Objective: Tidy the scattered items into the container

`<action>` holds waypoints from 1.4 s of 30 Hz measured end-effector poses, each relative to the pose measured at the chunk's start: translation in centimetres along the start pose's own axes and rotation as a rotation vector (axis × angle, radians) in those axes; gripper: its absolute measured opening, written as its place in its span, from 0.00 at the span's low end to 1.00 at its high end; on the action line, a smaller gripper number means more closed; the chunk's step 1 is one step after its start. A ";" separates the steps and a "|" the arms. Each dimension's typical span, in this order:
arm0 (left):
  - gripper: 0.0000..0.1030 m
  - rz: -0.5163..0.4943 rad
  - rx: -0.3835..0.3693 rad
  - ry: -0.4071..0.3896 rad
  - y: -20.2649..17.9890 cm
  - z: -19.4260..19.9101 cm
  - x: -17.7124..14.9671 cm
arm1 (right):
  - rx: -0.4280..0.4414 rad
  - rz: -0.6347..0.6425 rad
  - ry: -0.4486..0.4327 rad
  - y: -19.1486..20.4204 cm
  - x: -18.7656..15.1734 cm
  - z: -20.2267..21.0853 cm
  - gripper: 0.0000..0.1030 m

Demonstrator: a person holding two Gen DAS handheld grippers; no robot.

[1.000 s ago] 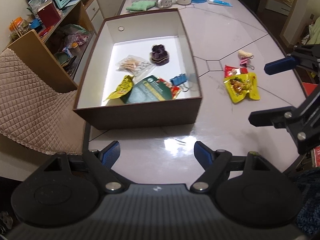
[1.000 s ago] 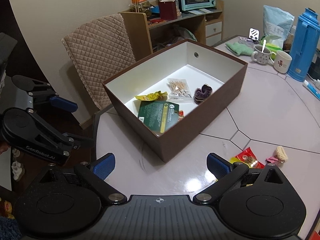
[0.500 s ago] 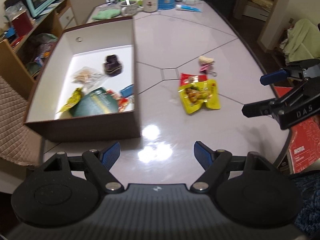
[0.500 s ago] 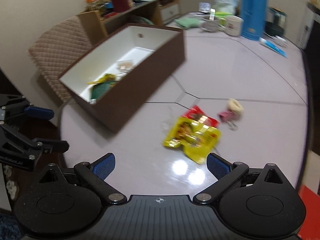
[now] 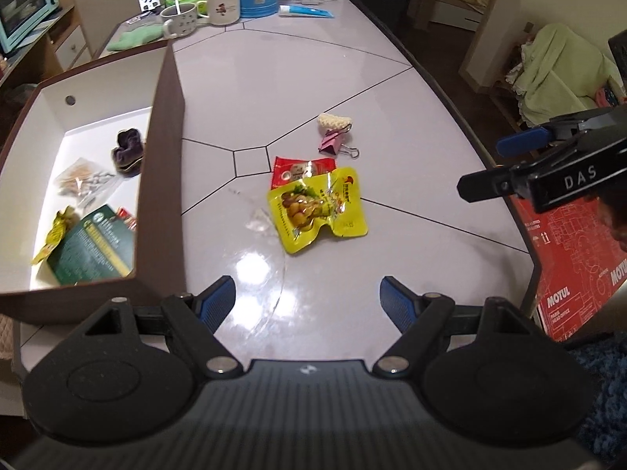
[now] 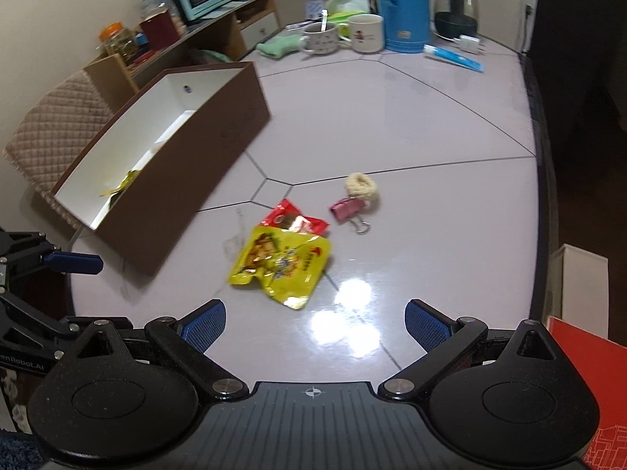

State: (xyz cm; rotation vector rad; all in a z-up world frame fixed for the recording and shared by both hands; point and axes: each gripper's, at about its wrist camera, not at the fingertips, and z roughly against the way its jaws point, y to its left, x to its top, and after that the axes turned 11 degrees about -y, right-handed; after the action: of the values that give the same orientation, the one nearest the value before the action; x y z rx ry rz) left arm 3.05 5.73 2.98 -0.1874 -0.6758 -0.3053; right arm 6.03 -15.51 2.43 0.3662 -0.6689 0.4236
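Both the left gripper point(image 5: 307, 297) and the right gripper point(image 6: 315, 323) are held with fingers spread wide, empty, above the table point(image 6: 411, 125). The yellow snack packet point(image 6: 280, 268) lies overlapping the red sachet point(image 6: 296, 219), outside the brown box point(image 6: 188, 164). Both might be pinched together, or the flat foil slipped off.

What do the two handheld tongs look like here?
Both tongs, left and right, are matte black with ribbed bodies, round side discs, silver pivot screws and blue ribbed pads. The right one's side reads "DAS"; the left's reads "GenRobot.AI". No cables or sleeves show.
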 end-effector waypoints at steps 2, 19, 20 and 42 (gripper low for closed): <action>0.76 0.004 -0.010 0.005 -0.1 -0.7 0.2 | -0.006 -0.015 0.001 -0.7 0.1 -0.2 0.97; 0.76 -0.008 -0.064 0.018 -1.2 -8.8 1.7 | -0.067 -0.119 0.051 -6.1 0.7 -3.0 0.97; 0.76 -0.009 -0.064 0.015 -1.2 -9.4 1.8 | -0.073 -0.127 0.055 -6.4 0.6 -3.1 0.97; 0.76 -0.043 0.014 -0.033 -0.9 -17.1 0.6 | -0.113 -0.181 0.138 -9.7 1.1 -6.9 0.97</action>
State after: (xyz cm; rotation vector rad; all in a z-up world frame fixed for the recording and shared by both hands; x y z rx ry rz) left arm 13.18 0.21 -9.72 -0.1649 -0.7151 -0.3397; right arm 15.10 -20.40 -3.65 0.2850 -0.5173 0.2349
